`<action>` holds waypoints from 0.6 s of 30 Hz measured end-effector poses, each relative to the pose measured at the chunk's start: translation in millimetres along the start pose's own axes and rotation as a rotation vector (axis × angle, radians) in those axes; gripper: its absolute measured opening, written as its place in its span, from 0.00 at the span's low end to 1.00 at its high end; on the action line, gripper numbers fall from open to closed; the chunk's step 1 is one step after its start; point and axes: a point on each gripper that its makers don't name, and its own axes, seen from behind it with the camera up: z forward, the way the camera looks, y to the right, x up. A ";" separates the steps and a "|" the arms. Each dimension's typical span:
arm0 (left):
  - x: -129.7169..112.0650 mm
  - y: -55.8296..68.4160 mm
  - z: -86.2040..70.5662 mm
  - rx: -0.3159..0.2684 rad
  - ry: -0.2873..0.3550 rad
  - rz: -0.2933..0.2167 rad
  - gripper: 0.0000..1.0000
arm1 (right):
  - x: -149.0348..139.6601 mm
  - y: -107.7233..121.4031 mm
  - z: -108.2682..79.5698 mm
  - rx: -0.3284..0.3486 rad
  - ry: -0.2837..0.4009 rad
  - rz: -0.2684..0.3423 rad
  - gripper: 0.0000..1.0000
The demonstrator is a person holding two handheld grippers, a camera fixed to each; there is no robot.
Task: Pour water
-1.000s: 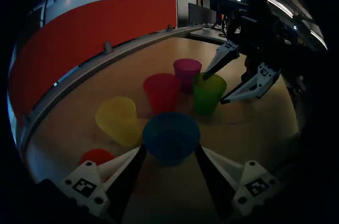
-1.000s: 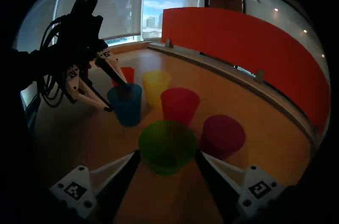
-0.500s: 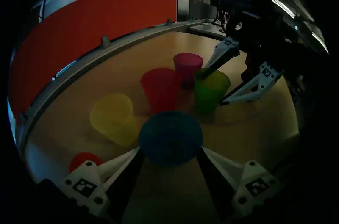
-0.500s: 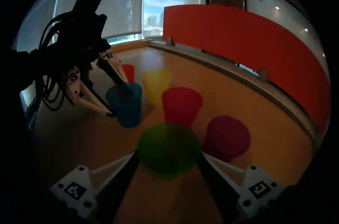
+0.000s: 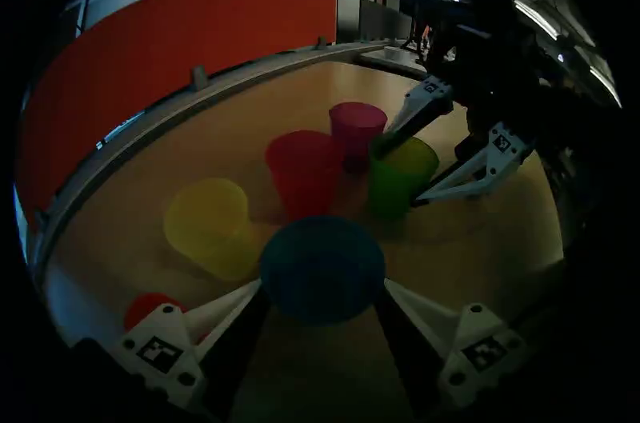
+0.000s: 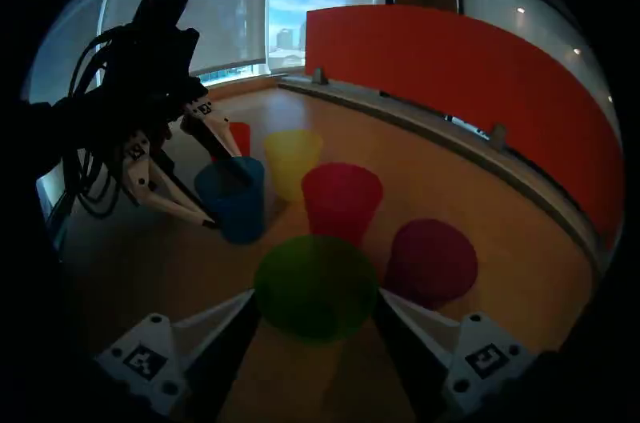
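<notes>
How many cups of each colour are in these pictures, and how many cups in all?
red cups: 2
blue cup: 1
green cup: 1
yellow cup: 1
magenta cup: 1
Total: 6 cups

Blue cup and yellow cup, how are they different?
The blue cup is dark blue; the yellow cup is pale yellow. The blue cup sits between the fingers of the left gripper; the yellow cup stands free beside it, with no gripper around it. Both stand upright on the wooden table, open end up, with the same tapered shape.
</notes>
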 end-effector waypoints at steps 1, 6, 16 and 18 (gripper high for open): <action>0.2 0.3 0.0 -0.002 0.000 -0.003 0.84 | -0.6 -0.4 0.2 0.003 -0.002 0.004 0.90; 0.5 1.0 -1.0 -0.006 0.003 -0.007 0.83 | -1.2 -3.0 -0.9 0.014 -0.005 0.008 0.88; 0.8 3.2 -5.5 -0.008 0.012 -0.002 0.83 | 6.5 -8.0 -5.7 0.022 0.016 0.002 0.88; 1.9 3.5 -8.2 -0.007 0.018 -0.001 0.83 | 9.2 -8.7 -8.1 0.023 0.020 0.002 0.88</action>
